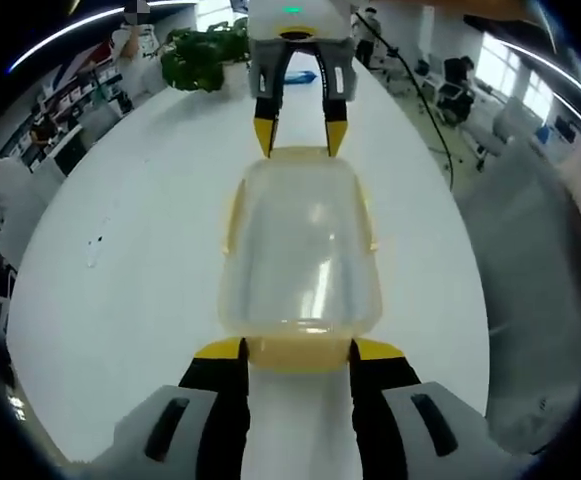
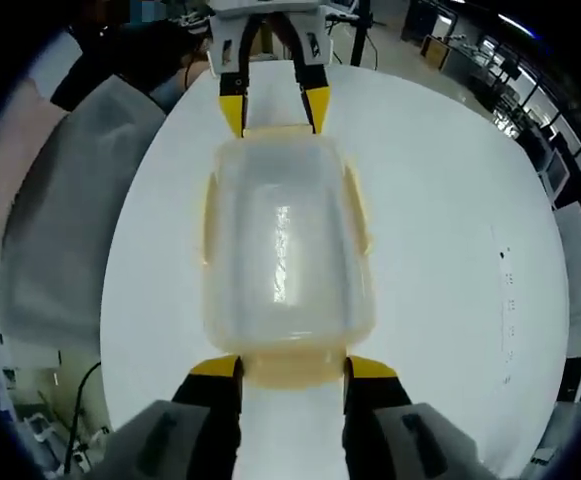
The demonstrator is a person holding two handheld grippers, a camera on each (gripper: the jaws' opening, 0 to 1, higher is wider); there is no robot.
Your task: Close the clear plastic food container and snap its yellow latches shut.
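The clear plastic container [image 1: 300,250] lies lengthwise on the white table [image 1: 120,290] with its lid on top. Pale yellow side latches [image 1: 232,215] stick out a little from both long sides. My left gripper [image 1: 297,352] is at the near end, its yellow-tipped jaws closed against the sides of the yellow end latch [image 1: 297,358]. My right gripper [image 1: 300,135] meets the far end from the opposite side. In the right gripper view the container [image 2: 282,240] lies the same way, with my right gripper [image 2: 293,368] clasping its end latch [image 2: 293,372] and my left gripper [image 2: 275,112] at the far end.
A green plant [image 1: 205,55] stands at the far end of the table. A grey sleeve [image 2: 65,200] of the person runs along the table's left edge. Office desks and chairs [image 1: 450,85] lie beyond the table. Bare tabletop [image 2: 450,260] stretches on both sides of the container.
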